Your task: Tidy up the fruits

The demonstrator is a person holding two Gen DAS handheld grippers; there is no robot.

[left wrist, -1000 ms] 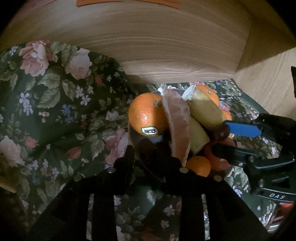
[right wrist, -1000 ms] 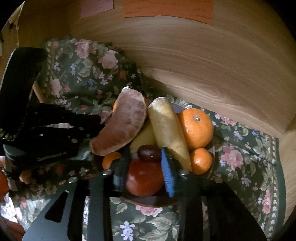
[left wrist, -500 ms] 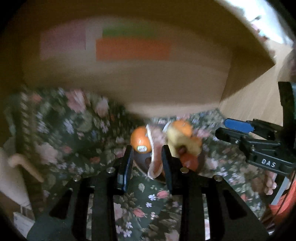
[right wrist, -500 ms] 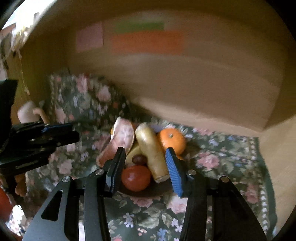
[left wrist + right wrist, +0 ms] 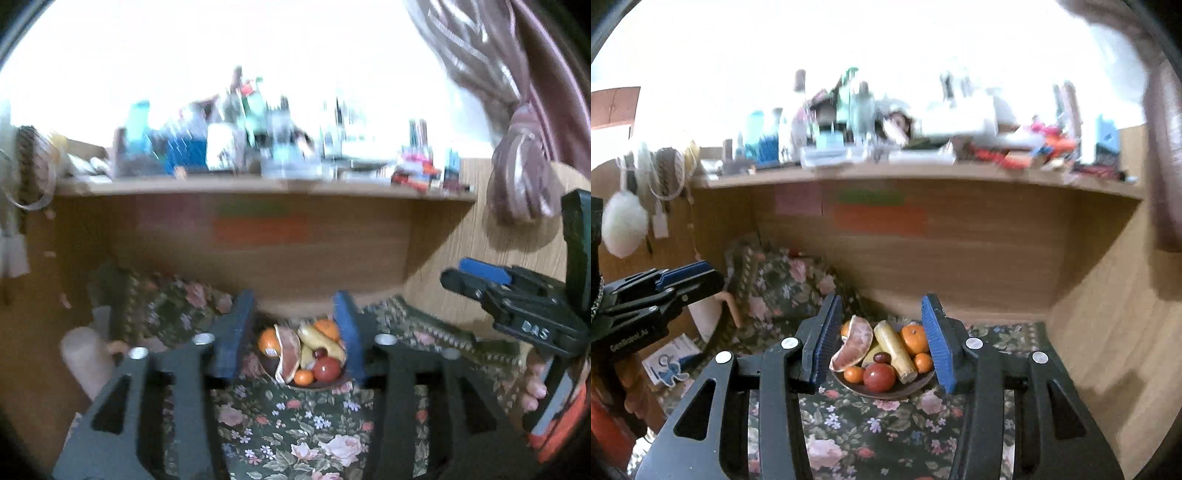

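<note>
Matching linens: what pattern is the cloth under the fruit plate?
Dark green floral cloth, pink roses; clearest from the right wrist.

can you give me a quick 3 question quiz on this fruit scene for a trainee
1. True or false: the right gripper holds a fruit.
2. Which lies at the plate's near edge? A) tomato B) banana C) grapefruit segment
3. Fill in: the plate rests on a ____ cloth.

Key: 1 false, both grippers' fingers stand apart and empty, left gripper too. 2 A. 3 floral.
</note>
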